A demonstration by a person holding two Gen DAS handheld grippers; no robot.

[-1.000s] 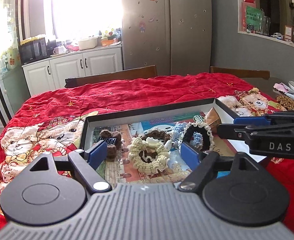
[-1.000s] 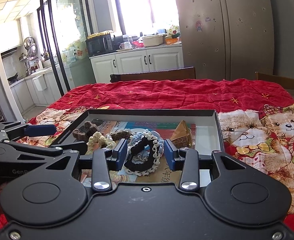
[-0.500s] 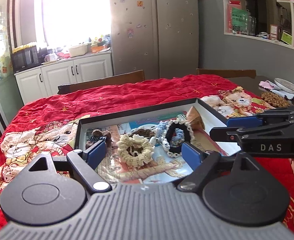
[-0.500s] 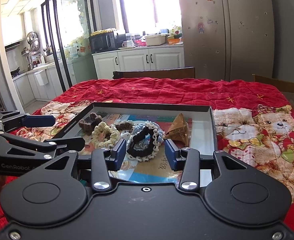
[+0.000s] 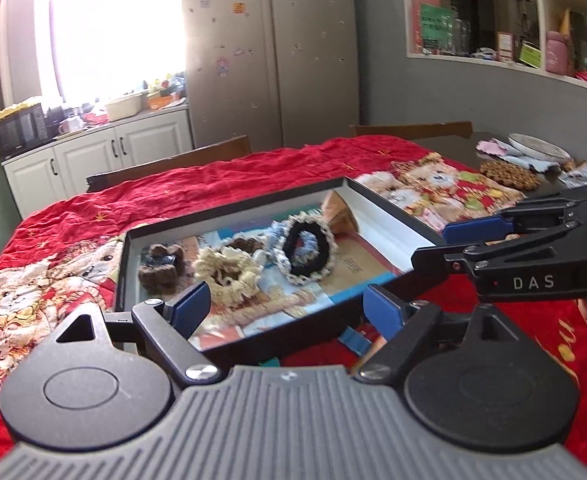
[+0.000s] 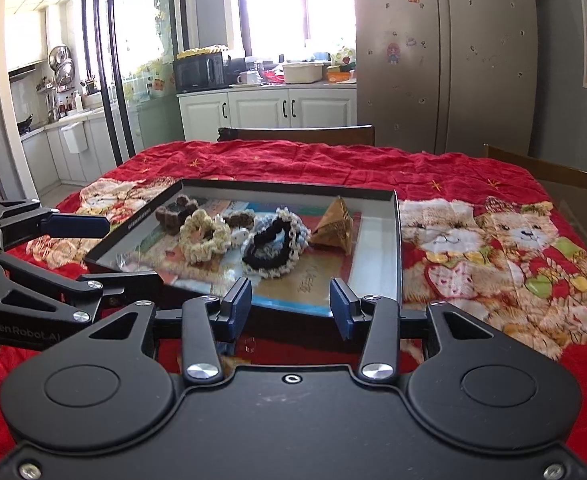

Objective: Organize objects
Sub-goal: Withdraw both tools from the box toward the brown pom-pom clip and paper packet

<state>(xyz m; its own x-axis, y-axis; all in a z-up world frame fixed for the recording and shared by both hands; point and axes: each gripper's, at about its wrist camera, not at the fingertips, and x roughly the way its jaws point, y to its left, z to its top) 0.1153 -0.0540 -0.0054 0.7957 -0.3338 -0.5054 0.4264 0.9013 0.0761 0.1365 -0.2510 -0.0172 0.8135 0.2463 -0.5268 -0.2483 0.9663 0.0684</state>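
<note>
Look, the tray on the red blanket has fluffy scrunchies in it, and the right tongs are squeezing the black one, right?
Not quite. The tray on the red blanket does hold scrunchies, but the right tongs are squeezing nothing. The right wrist view shows them open and empty, short of the tray's near edge, with the black scrunchie lying farther in, untouched.

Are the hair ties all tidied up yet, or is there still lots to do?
Not finished, I'd guess. The cream crocheted scrunchie, the black scrunchie with cream trim, a brown one and a gold paper pyramid sit bunched in the shallow black box. Nothing is in hand: the left tool and right tool are both open and empty, short of the pile. Any sorting is still left.
</note>
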